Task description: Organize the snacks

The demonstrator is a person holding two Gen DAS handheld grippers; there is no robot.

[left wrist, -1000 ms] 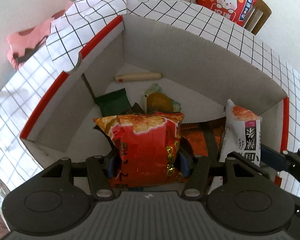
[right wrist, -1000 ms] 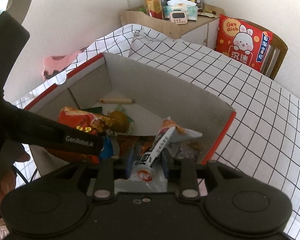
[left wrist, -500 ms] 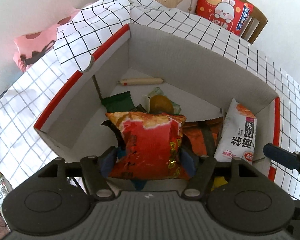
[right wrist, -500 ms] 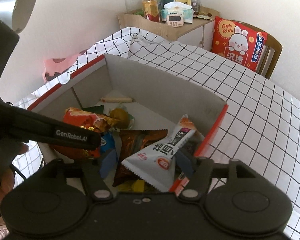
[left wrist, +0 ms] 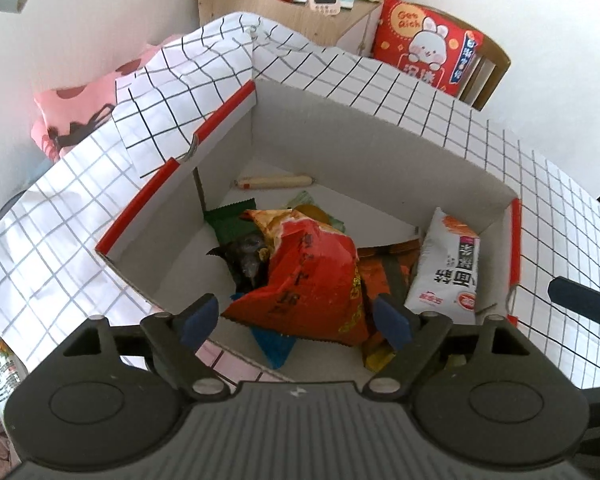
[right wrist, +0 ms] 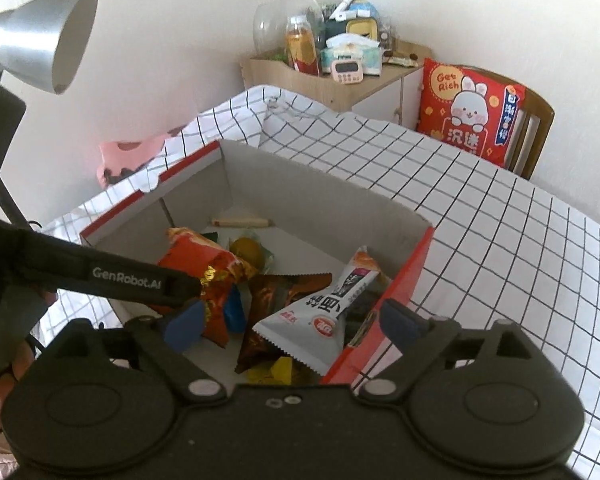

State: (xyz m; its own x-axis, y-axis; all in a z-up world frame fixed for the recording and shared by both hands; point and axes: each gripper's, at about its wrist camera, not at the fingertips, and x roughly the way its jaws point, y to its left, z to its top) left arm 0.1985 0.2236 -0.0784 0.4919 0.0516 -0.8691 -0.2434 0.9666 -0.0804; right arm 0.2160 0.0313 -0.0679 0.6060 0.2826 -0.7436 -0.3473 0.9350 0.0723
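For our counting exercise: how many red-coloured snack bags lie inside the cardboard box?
1: the red snack bag lies near the middle of the cardboard box, left of the white packet. Others may be hidden beneath the pile.

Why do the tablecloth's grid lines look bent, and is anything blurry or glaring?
Left wrist view: the wide lens bows the tablecloth grid; the red snack bag is sharp, with a faint sheen. Right wrist view: same bowing, corners dark, lamp unlit, soft daylight.

A red rabbit cushion (right wrist: 470, 114) leans on a wooden chair (right wrist: 538, 128) beside a cluttered cabinet (right wrist: 340, 88); a silver lamp (right wrist: 36, 52) hangs left.
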